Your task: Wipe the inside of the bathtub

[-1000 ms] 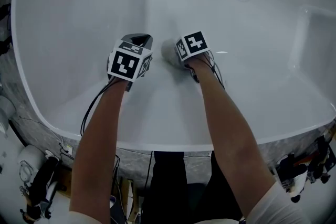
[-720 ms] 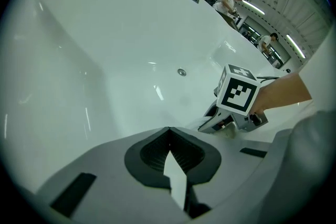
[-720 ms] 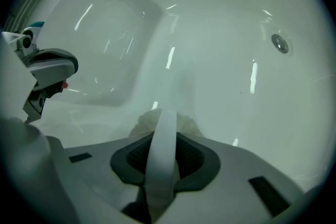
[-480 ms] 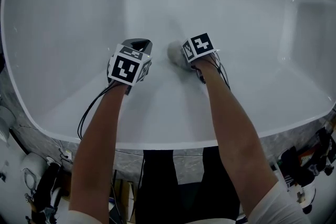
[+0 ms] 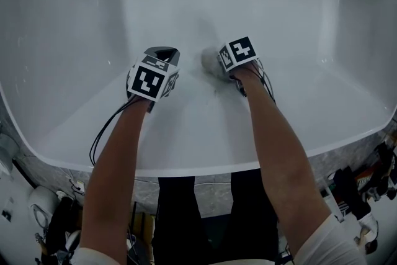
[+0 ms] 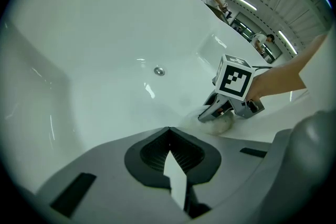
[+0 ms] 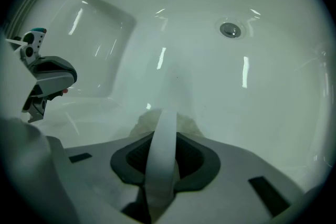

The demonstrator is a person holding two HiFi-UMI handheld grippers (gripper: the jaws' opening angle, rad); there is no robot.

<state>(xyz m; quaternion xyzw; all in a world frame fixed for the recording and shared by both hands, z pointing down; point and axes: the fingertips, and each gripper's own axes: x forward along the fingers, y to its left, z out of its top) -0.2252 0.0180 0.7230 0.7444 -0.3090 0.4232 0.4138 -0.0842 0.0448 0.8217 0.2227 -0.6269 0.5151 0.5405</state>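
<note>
Right hand-held gripper (image 5: 215, 64), clenched on pale grey crumpled cloth wad (image 5: 208, 61), edges rightward along sloped inner wall of glossy white bathtub (image 5: 310, 102); left hand-held gripper (image 5: 162, 54), jaws together, empty, stays put. Wipe stroke advancing, far wall likely unwiped

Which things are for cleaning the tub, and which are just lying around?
For the job: bathtub, grey wiping wad, right gripper pinching it.
Just lying about: floor clutter outside the tub; left gripper, shut and empty.
</note>
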